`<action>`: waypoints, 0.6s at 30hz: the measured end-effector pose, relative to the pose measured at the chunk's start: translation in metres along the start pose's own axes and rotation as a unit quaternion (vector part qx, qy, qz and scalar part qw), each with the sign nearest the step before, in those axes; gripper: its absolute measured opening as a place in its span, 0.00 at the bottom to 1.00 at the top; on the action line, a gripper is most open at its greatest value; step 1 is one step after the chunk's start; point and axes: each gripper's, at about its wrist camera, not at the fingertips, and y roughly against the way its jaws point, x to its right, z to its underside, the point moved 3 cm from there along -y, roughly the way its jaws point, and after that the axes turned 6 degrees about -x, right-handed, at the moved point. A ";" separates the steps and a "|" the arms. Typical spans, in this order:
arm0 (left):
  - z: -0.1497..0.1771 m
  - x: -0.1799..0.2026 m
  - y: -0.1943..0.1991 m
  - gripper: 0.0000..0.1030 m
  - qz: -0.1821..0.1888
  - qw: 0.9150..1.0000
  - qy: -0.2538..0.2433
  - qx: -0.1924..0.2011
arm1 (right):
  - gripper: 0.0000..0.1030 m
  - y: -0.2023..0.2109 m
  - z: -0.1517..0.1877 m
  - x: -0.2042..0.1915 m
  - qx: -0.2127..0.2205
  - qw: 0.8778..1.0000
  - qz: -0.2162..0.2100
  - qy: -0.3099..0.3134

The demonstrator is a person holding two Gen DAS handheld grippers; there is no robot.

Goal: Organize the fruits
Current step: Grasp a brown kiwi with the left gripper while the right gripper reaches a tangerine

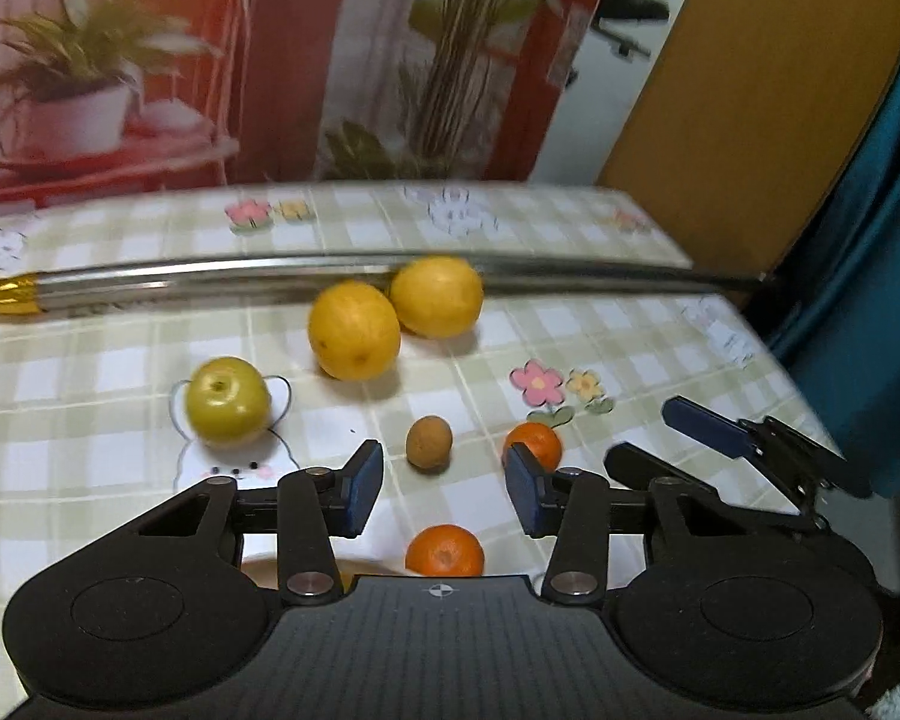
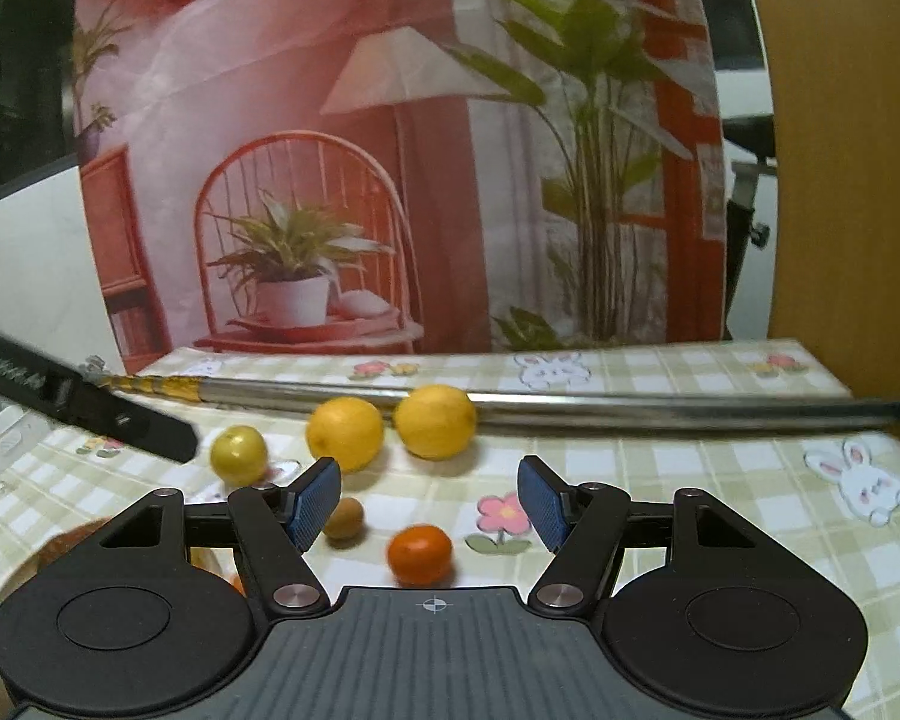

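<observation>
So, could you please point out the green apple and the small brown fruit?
green apple (image 1: 228,399), left wrist view, middle of its skin.
brown fruit (image 1: 429,442), left wrist view, centre of its body.

Tablecloth (image 1: 570,324): pale green-and-white check, printed with pink and yellow flowers and white rabbits. Two lemons (image 1: 354,330), (image 1: 437,297): yellow. Apple (image 1: 228,399): yellow-green. Two tangerines (image 1: 445,551), (image 1: 537,444): orange. Small round fruit (image 1: 429,441): tan-brown. Rod (image 1: 330,273): silver, with a gold band at one end. Backdrop (image 2: 390,150): pink-red room print with green plants. Left gripper (image 1: 444,495) and right gripper (image 2: 432,504): black, blue pads.
</observation>
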 end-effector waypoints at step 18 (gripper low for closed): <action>-0.026 -0.012 -0.079 0.38 0.001 0.994 0.083 -0.066 | 0.60 -0.031 0.036 0.035 -0.027 0.997 -0.006 -0.068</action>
